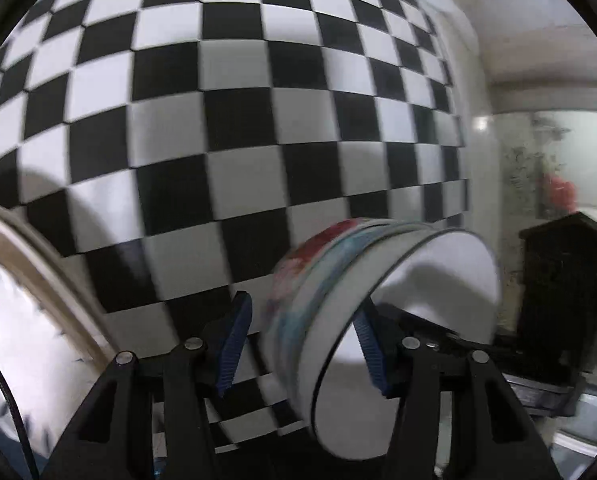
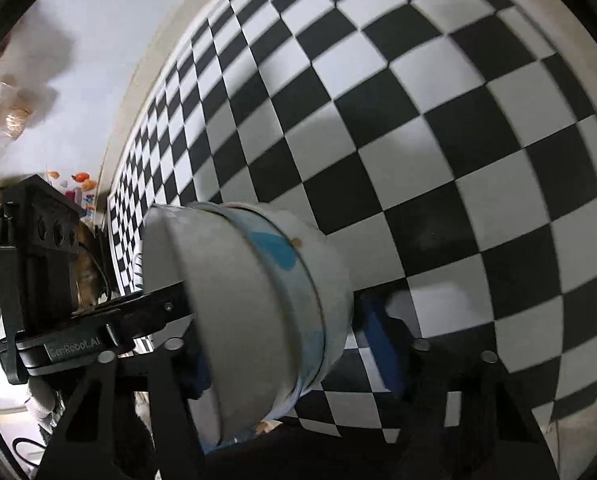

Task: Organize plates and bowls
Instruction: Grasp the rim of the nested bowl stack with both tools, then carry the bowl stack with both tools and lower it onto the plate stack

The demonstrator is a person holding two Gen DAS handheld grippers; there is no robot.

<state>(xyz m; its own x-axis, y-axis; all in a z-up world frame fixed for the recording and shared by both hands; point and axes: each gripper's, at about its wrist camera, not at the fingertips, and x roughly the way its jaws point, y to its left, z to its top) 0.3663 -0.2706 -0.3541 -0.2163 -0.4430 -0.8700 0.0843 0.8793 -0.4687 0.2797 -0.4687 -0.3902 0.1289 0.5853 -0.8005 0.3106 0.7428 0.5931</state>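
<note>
We've got the bowl stack (image 1: pixel 338 300) pinched from both sides — left gripper (image 1: pixel 302 344) and right gripper (image 2: pixel 294 344) each straddling a rim — glazed, brittle, slippery, so we grip firmly at the walls.

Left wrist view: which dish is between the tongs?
The floral bowl, red and blue, tipped on its side between the left tongs; the beige-rimmed plate lies at the frame's left edge, outside them.
</note>
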